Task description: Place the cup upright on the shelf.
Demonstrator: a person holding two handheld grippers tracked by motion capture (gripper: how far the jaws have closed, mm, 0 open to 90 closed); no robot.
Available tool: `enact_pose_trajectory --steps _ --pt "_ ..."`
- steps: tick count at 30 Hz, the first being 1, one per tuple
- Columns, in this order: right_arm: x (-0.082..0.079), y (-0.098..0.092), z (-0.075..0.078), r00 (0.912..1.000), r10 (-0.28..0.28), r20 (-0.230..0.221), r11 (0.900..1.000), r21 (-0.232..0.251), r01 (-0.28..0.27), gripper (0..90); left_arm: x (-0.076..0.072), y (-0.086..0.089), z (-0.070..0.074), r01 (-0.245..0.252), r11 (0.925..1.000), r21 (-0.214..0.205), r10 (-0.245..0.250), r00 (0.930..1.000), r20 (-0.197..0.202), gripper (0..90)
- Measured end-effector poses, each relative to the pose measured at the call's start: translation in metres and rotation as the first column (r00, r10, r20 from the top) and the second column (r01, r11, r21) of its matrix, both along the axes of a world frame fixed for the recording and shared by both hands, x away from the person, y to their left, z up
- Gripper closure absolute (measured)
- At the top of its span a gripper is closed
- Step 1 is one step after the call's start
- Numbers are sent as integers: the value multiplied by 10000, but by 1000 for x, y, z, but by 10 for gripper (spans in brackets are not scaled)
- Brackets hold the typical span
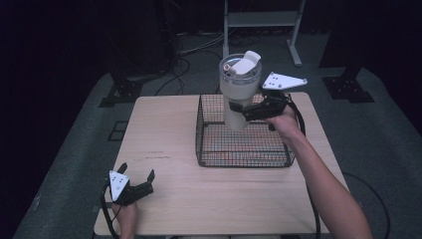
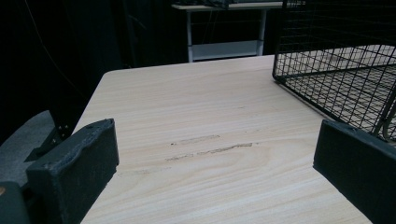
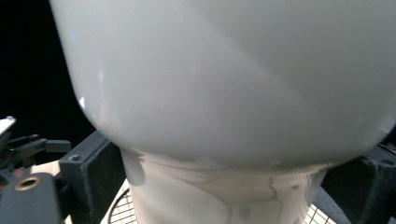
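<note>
Right gripper (image 1: pixel 242 110): closed on the narrow lower part of the white tumbler (image 1: pixel 239 89), with a jaw pressed on each side.
White tumbler: held upright above the black wire basket (image 1: pixel 219 158); its lid is seen on top.
Left gripper (image 1: pixel 137 180): jaws kept wide apart, nothing between them, low over the wooden table (image 1: pixel 164 124) near its front left corner.

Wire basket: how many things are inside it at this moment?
1. A white tumbler stands upright over the wire basket, its base within the walls, clamped low down by the right gripper. The mesh floor elsewhere looks bare; the tumbler may hide a little.
</note>
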State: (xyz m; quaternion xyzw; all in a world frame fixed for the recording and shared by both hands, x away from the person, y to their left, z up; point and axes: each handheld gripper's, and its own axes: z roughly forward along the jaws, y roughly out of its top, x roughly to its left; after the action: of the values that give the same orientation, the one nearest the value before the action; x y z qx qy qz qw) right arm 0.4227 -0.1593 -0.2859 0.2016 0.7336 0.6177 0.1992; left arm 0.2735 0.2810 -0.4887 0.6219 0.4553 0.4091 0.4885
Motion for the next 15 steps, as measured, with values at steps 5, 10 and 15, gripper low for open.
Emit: enact_pose_trajectory --steps 5,10,15 --pt "13 7 -4 9999 -146 -79 9998 -168 145 90 0 0 0 -6 10000 -55 6 10000 9 0" --pt "22 14 -11 9991 -289 -319 9994 -175 284 89 0 0 0 3 10000 -62 -3 10000 7 0" --pt "29 21 -16 9987 -302 -400 9995 -118 298 89 0 0 0 3 10000 -78 -3 10000 13 0"
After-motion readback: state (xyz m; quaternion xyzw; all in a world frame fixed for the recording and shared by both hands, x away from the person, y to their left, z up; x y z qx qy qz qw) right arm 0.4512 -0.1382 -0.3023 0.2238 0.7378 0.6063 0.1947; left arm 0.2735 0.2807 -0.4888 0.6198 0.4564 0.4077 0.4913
